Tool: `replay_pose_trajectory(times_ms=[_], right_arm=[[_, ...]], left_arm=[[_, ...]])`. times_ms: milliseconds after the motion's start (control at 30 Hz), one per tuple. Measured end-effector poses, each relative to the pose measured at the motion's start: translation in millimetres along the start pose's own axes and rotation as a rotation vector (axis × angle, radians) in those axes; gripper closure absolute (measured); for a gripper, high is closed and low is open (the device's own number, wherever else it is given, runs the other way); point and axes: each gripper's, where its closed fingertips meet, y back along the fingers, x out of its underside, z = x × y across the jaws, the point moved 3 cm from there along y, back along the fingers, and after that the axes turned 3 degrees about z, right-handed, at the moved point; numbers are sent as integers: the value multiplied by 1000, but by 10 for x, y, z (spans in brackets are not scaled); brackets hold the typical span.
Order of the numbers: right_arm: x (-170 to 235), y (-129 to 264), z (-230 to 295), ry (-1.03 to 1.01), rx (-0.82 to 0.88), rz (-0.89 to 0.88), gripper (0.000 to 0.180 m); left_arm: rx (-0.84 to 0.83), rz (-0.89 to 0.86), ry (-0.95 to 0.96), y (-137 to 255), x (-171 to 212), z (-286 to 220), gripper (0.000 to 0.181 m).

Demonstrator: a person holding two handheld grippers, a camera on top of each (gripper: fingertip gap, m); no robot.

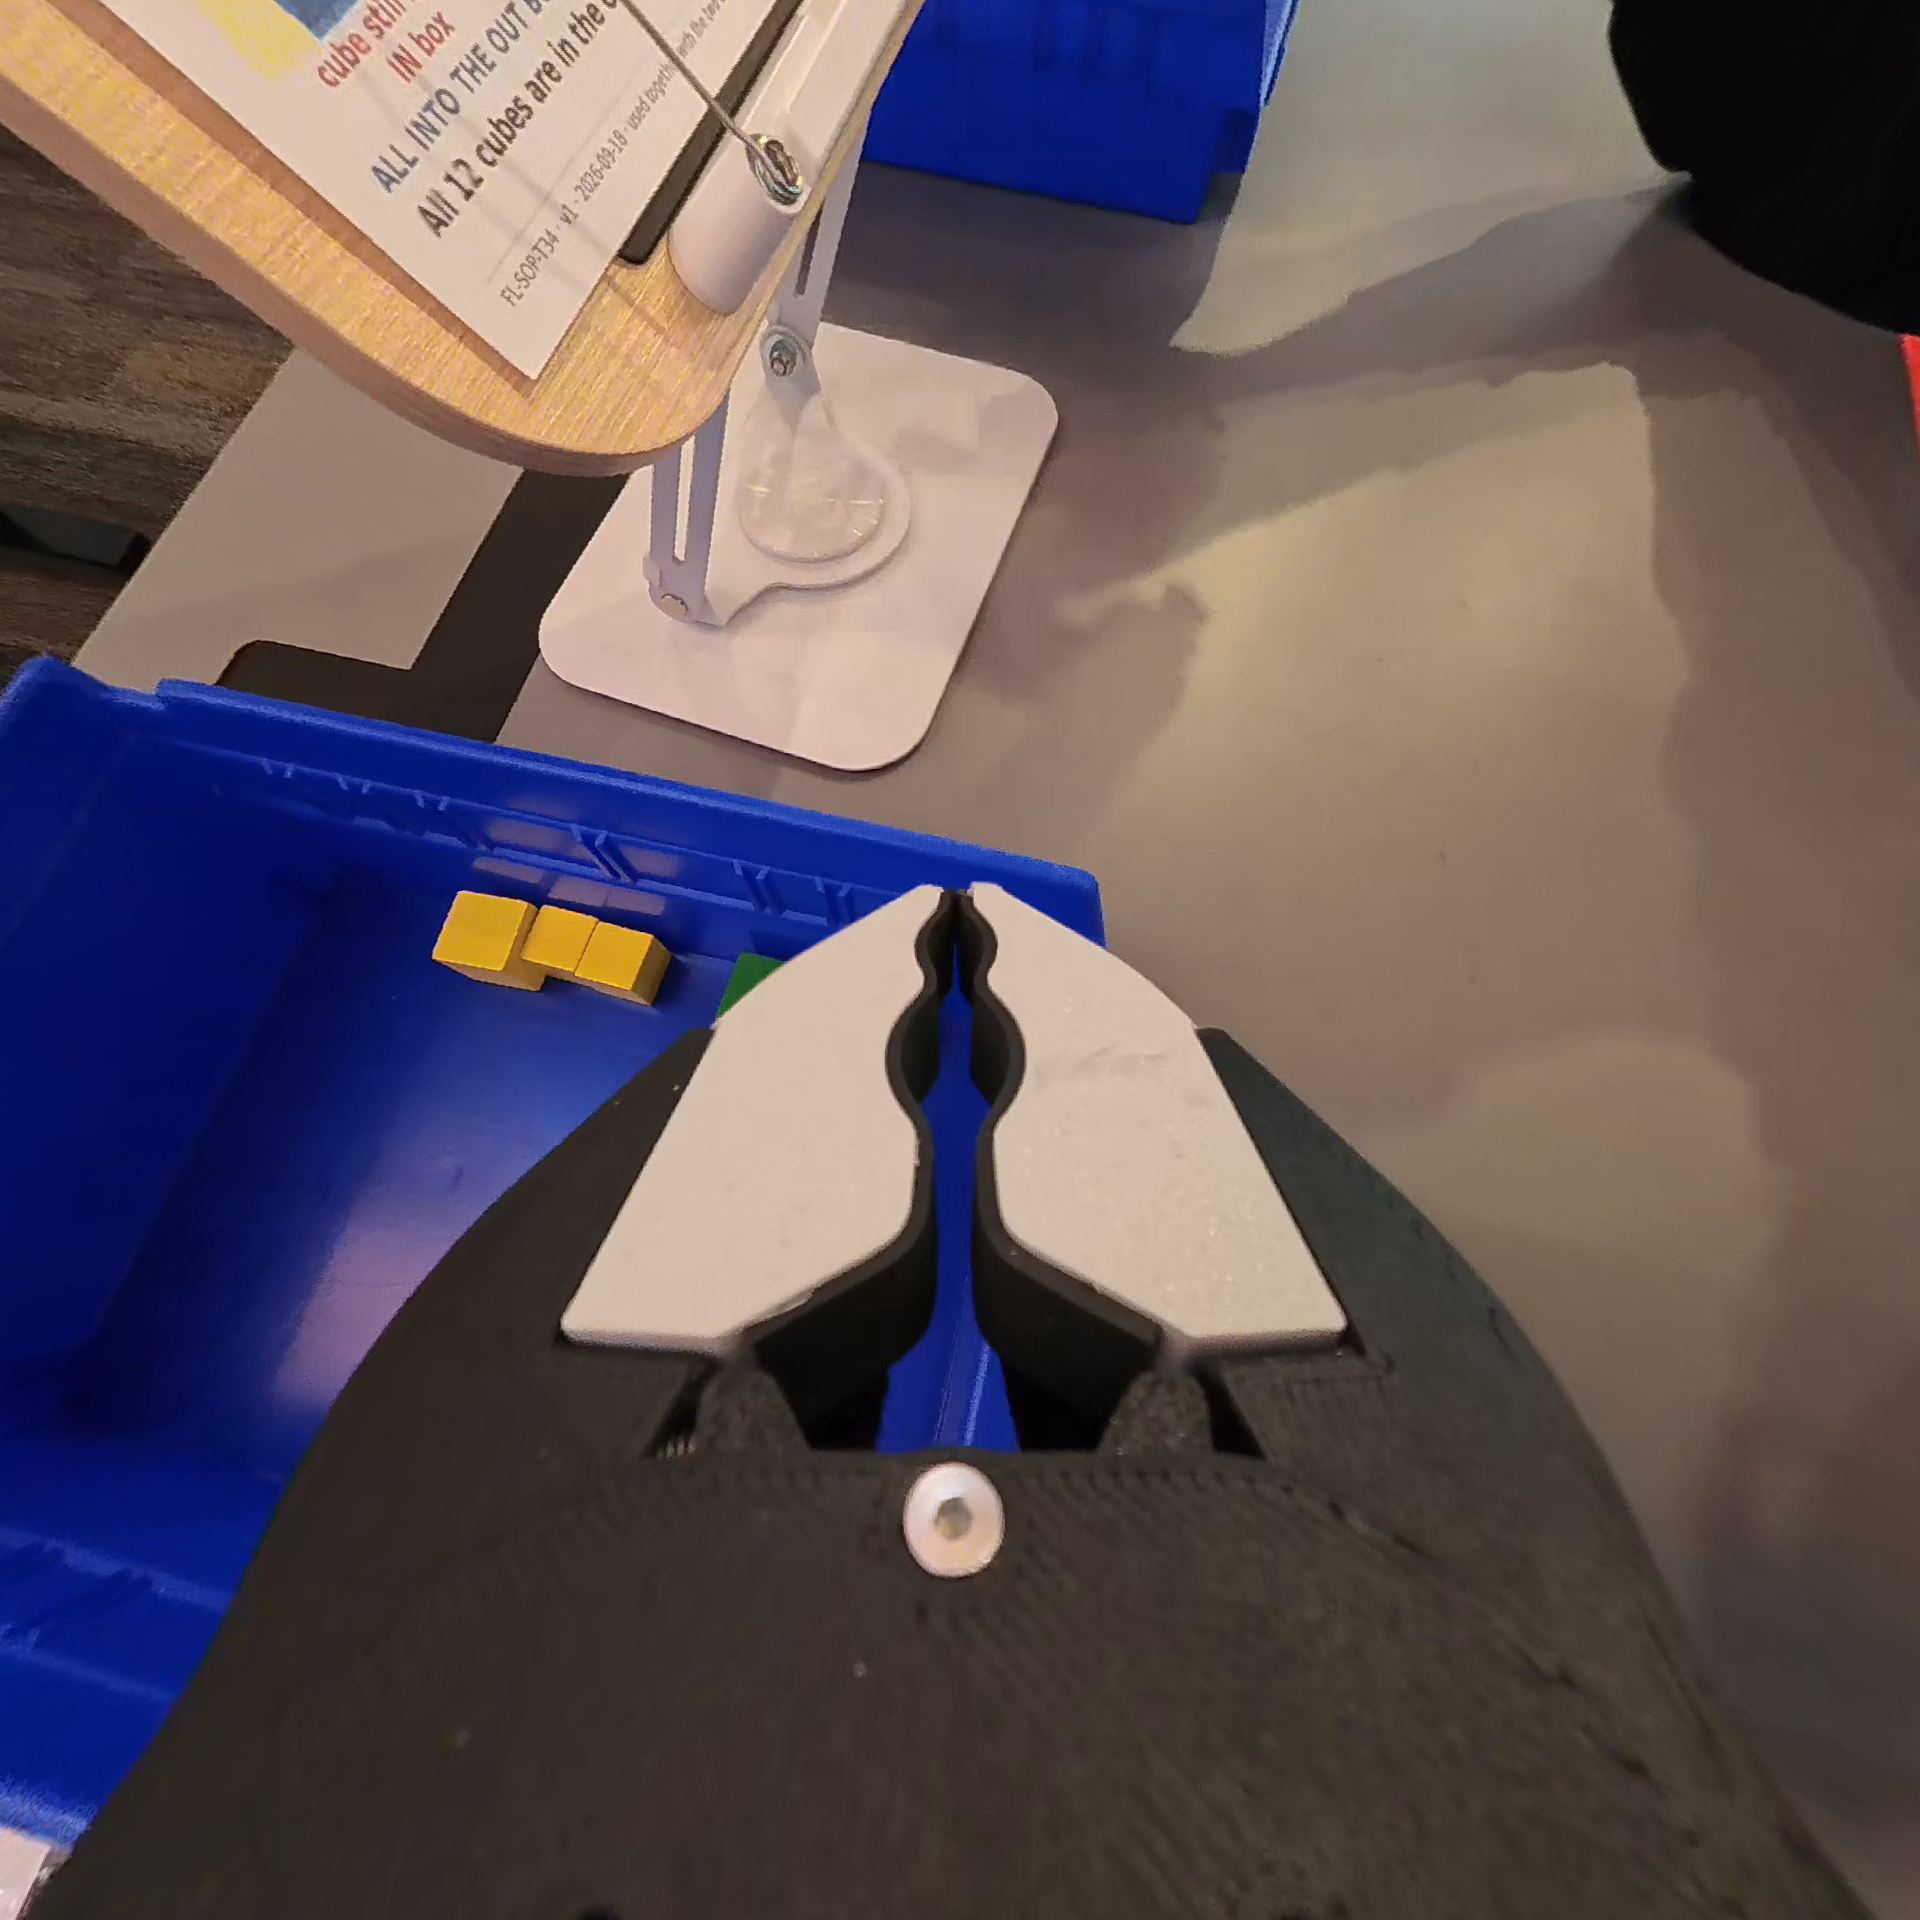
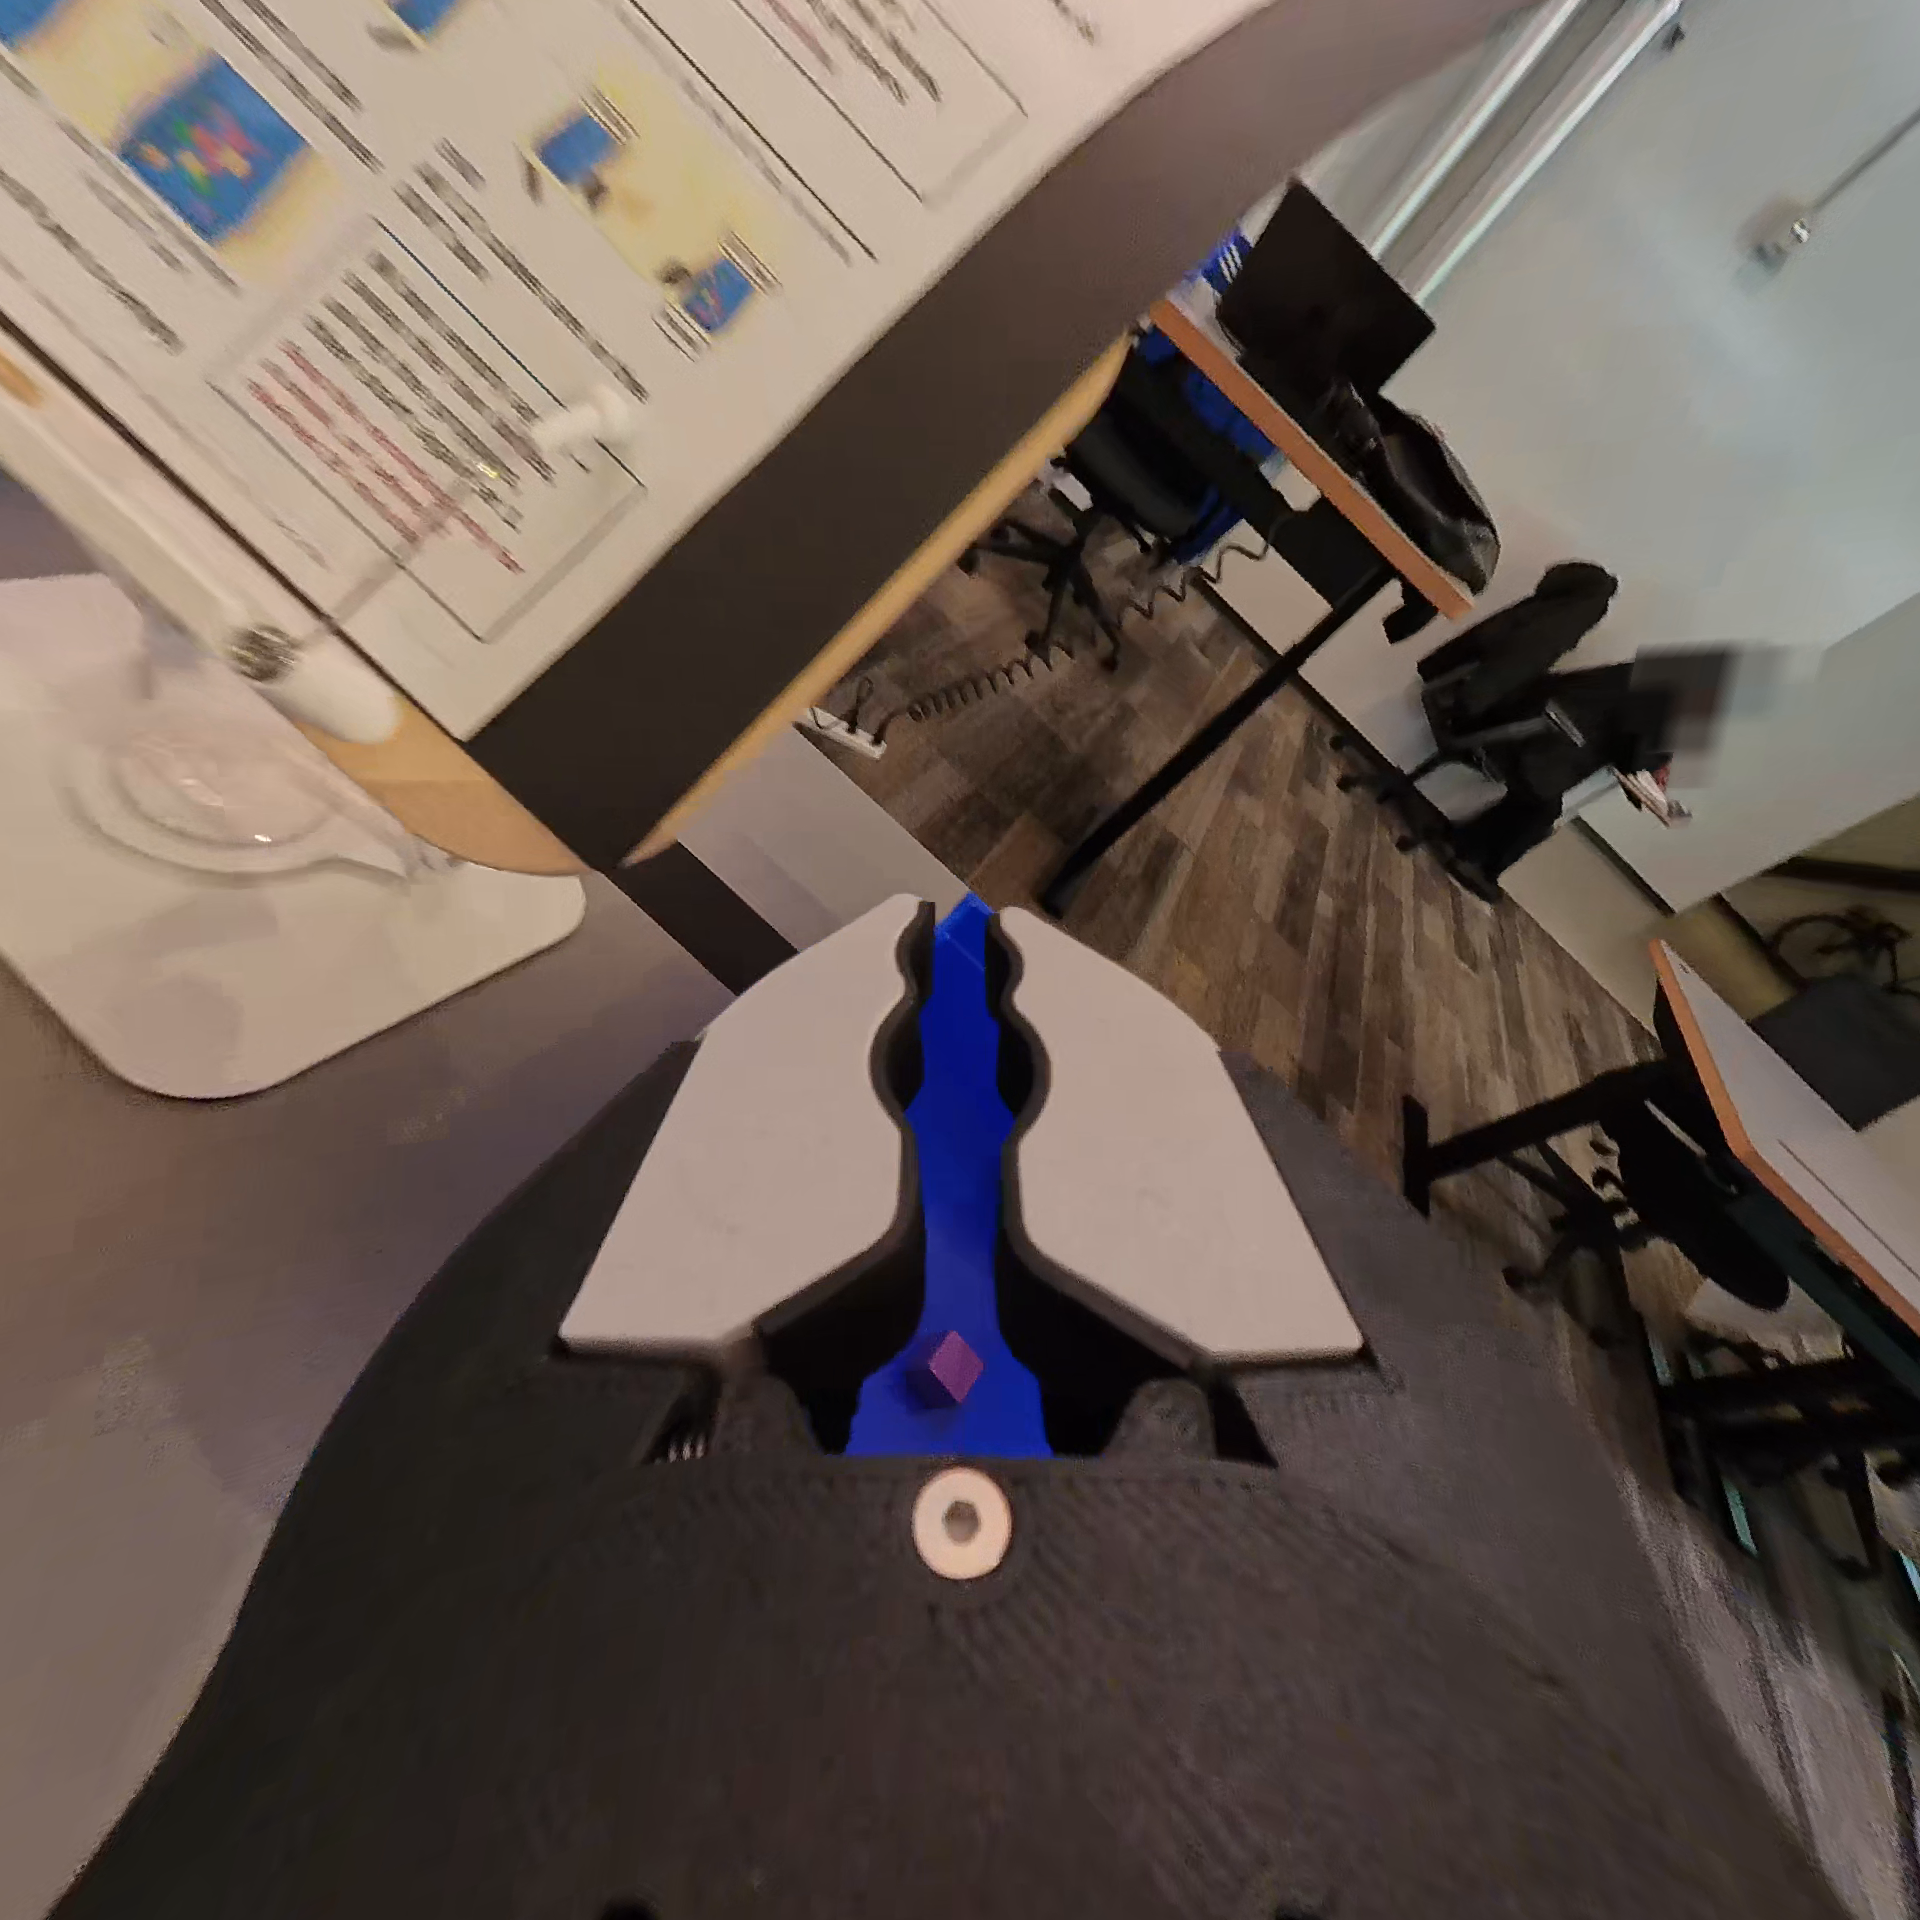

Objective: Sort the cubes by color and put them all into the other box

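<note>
In the left wrist view, a blue box (image 1: 208, 1039) holds three yellow cubes (image 1: 551, 951) in a row by its far wall. A green cube (image 1: 750, 982) shows beside them, partly hidden by my fingers. My left gripper (image 1: 954, 902) is over the box's right side, shut and empty, with its tips touching. A second blue box (image 1: 1081, 94) stands at the far edge. In the right wrist view, my right gripper (image 2: 961, 920) is slightly open and empty above a blue box (image 2: 956, 1195). A purple cube (image 2: 951, 1369) lies on that box's floor, seen through the gap.
A document stand with a wooden board (image 1: 416, 312) and a white base plate (image 1: 831, 582) stands between the boxes; it also shows in the right wrist view (image 2: 208, 935). The dark table (image 1: 1455, 831) spreads to the right. Desks and chairs (image 2: 1507, 707) stand beyond the table edge. Some 45 cm of space lies between my two pairs of fingers.
</note>
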Motion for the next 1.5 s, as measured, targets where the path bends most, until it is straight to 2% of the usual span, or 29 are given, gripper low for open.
replay_pose_trajectory(times_ms=[67, 400, 600, 733, 967, 1333, 1500], right_arm=[[-112, 77, 95, 17, -43, -25, 179], [-516, 243, 776, 121, -260, -98, 180], [-544, 150, 1237, 185, -369, -84, 180], [-523, 89, 1438, 212, -418, -68, 180], [-532, 87, 1584, 229, -453, -68, 180], [-498, 39, 1723, 244, -489, -52, 180], [-493, 28, 1762, 250, -497, -49, 180]], left_arm=[[-29, -12, 8, 17, 4, 32, 181], [-195, 71, -1, 176, 126, 230, 181], [-254, 273, -59, 260, 349, 385, 174], [-260, 475, -77, 271, 569, 506, 155], [-308, 778, -115, 210, 920, 831, 148], [-170, 1172, -194, 31, 1416, 898, 152], [-157, 1239, -229, -26, 1487, 942, 152]])
